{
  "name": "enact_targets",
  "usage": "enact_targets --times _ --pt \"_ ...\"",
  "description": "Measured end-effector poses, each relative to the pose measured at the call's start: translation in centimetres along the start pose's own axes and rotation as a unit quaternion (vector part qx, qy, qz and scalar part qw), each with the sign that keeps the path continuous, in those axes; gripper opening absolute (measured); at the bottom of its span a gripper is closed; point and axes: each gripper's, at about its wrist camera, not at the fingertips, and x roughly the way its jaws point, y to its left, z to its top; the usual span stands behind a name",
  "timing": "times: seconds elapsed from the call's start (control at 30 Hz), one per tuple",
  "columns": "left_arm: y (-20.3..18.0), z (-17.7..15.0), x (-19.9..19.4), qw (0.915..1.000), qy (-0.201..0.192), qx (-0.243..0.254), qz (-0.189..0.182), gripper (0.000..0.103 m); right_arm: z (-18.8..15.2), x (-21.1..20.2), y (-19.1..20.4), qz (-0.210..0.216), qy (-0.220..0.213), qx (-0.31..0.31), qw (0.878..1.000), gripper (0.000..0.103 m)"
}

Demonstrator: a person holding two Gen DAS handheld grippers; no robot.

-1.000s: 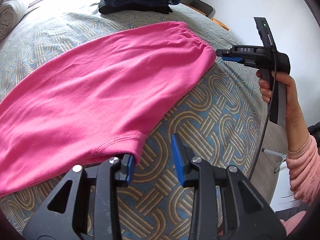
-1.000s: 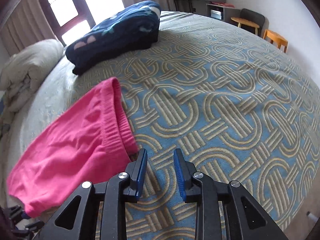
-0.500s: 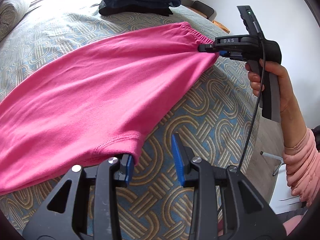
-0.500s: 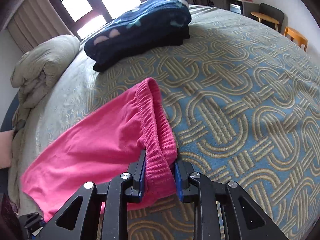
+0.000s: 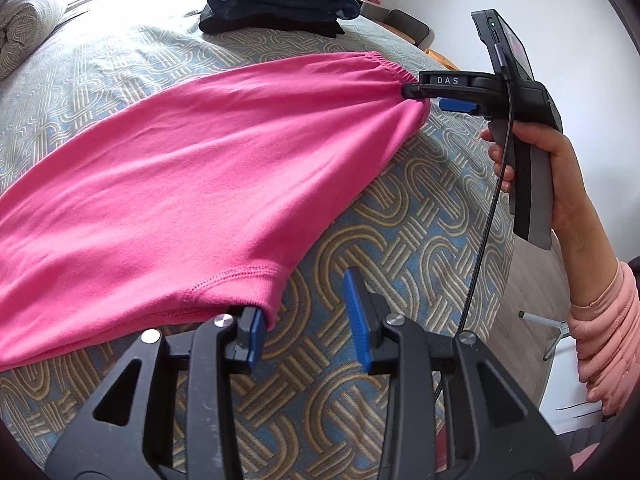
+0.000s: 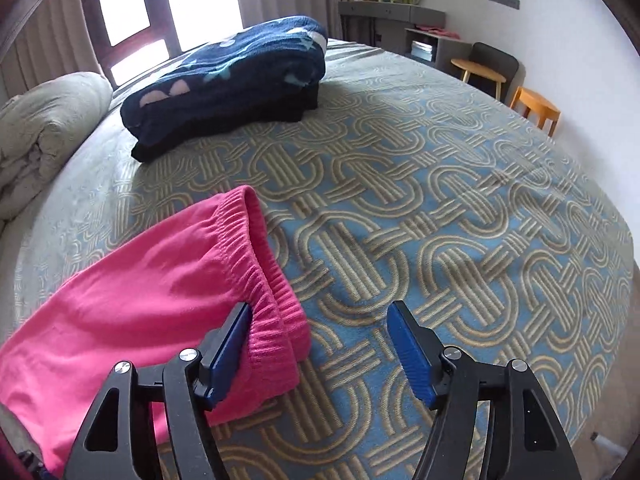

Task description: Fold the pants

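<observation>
Pink pants (image 5: 192, 184) lie flat on the patterned bed (image 5: 400, 248), folded lengthwise, waistband at the far right. My left gripper (image 5: 306, 312) is open at the hem corner; its left pad (image 5: 254, 330) touches the hem edge. My right gripper (image 6: 320, 344) is open wide at the elastic waistband (image 6: 276, 296), which lies between its fingers against the left pad (image 6: 230, 340). In the left wrist view the right gripper (image 5: 424, 96) sits at the waistband corner.
A folded navy blanket stack (image 6: 228, 80) lies at the far side of the bed. A rolled grey duvet (image 6: 44, 128) lies at the left. Wooden stools (image 6: 536, 108) and a desk (image 6: 392, 20) stand by the wall.
My right gripper moved onto the waistband, closed around it half a second ago, and now stands open wide with the waistband lying between the fingers. My left gripper stayed at the hem.
</observation>
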Motion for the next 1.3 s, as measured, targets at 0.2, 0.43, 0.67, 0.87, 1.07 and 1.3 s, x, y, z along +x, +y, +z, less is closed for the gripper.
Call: enact_targets --times 0.2,0.43,0.67,0.87,1.07,1.3 --pt "-0.7 -0.1 -0.2 0.9998 -0.001 0.01 0.017 0.039 1.1 -0.6 1.1 -0.061 -0.004 0.007 0.998 0.078" --pt "0.0 0.0 0.8 0.9999 0.011 -0.01 0.007 0.039 2.0 -0.8 -1.9 -0.06 -0.001 0.068 0.996 0.078" --pt "0.1 0.3 0.8 0.9998 0.014 -0.012 0.002 0.041 3.7 -0.9 4.6 0.174 0.002 -0.034 0.984 0.065" --pt "0.5 0.3 0.5 0.9998 0.013 -0.018 -0.002 0.041 4.4 6.5 7.5 0.079 0.075 -0.069 0.992 0.0" --pt "2.7 -1.1 -1.2 0.9974 0.024 -0.059 -0.035 0.041 5.4 6.4 5.8 0.07 0.037 -0.036 0.996 0.0" --pt "5.6 -4.1 -6.9 0.9965 -0.006 -0.081 0.02 0.042 2.6 -0.3 5.7 0.091 0.01 -0.097 0.991 0.012"
